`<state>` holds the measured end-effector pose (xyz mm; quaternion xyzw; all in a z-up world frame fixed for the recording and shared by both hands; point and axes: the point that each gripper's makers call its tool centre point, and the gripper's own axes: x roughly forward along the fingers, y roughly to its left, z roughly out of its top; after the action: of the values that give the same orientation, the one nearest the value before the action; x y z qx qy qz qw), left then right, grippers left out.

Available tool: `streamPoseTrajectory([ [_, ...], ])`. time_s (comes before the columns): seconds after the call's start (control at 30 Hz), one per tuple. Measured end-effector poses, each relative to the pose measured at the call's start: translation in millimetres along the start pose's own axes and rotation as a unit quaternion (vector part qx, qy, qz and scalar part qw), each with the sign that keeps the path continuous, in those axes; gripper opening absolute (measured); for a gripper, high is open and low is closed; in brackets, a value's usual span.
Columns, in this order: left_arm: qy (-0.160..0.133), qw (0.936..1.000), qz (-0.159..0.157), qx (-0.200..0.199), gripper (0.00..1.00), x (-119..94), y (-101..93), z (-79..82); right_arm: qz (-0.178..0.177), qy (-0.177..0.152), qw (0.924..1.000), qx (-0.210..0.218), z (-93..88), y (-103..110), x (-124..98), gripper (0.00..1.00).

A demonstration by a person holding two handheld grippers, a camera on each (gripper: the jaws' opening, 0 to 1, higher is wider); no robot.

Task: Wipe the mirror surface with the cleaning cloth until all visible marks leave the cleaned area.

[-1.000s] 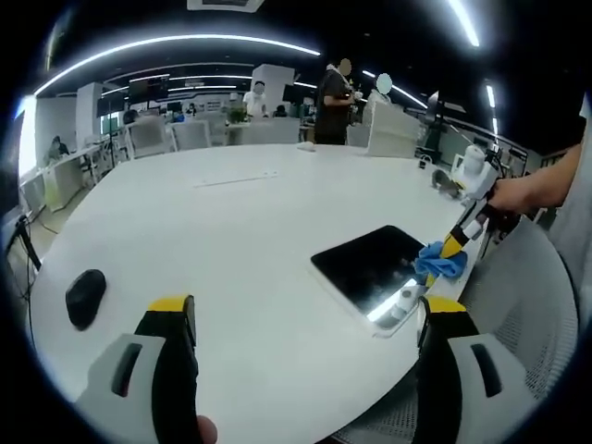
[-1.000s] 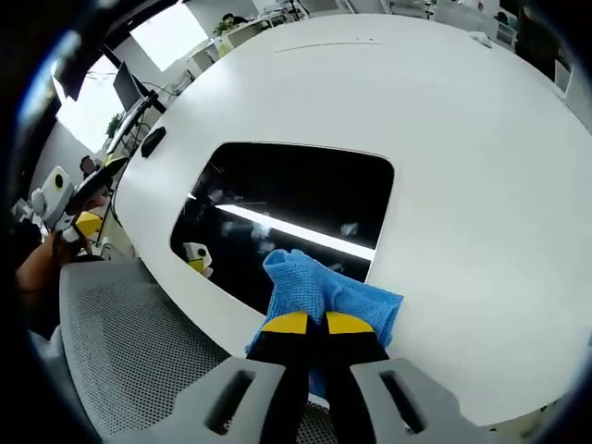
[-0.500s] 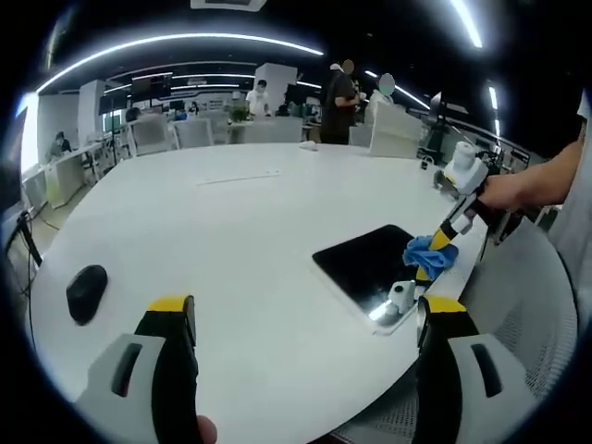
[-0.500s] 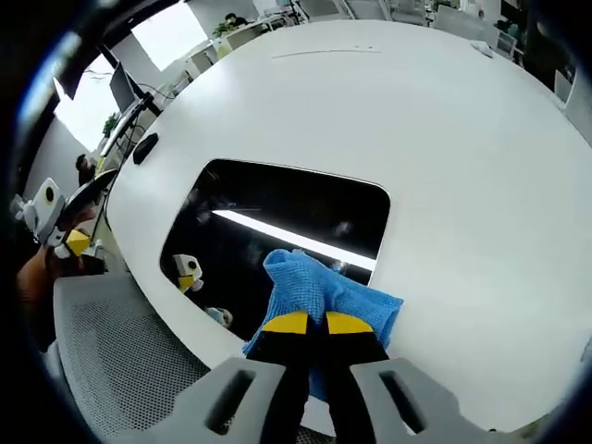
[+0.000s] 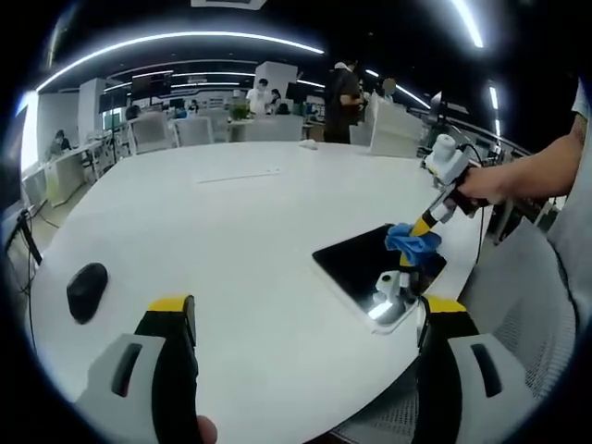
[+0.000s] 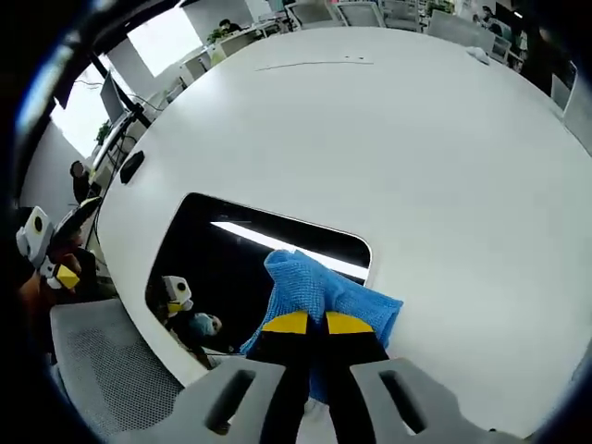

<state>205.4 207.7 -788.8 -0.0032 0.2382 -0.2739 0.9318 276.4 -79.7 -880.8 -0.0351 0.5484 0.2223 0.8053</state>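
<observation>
A dark rectangular mirror point(image 5: 365, 264) point(image 6: 231, 268) lies flat near the edge of the round white table point(image 5: 231, 231) point(image 6: 370, 139). My right gripper point(image 6: 308, 322) point(image 5: 428, 220) is shut on a blue cleaning cloth point(image 6: 319, 291) point(image 5: 405, 240), which rests over the mirror's far right part. The mirror reflects a ceiling light strip and the gripper. My left gripper point(image 5: 301, 310) stands open over the near table, well short of the mirror, nothing between its fingers. A person's hand point(image 5: 486, 185) holds the right gripper.
A black computer mouse point(image 5: 86, 291) point(image 6: 132, 165) lies on the table's left side. A grey mesh chair point(image 5: 518, 314) point(image 6: 106, 388) stands beside the table near the mirror. People and desks fill the office behind. A thin ruler-like strip point(image 5: 236, 178) lies farther back.
The right gripper has carried the cloth from the mirror's outer edge inward across the glass, away from the chair. The left gripper has stayed still.
</observation>
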Motion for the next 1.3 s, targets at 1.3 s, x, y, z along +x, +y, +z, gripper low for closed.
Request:
streamPoseTrajectory([
  [1.3,0.0,1.0,0.01,-0.001,0.99,-3,5.2,6.2,-0.012,-0.013,0.9992,-0.036,41.3,-18,16,0.0],
])
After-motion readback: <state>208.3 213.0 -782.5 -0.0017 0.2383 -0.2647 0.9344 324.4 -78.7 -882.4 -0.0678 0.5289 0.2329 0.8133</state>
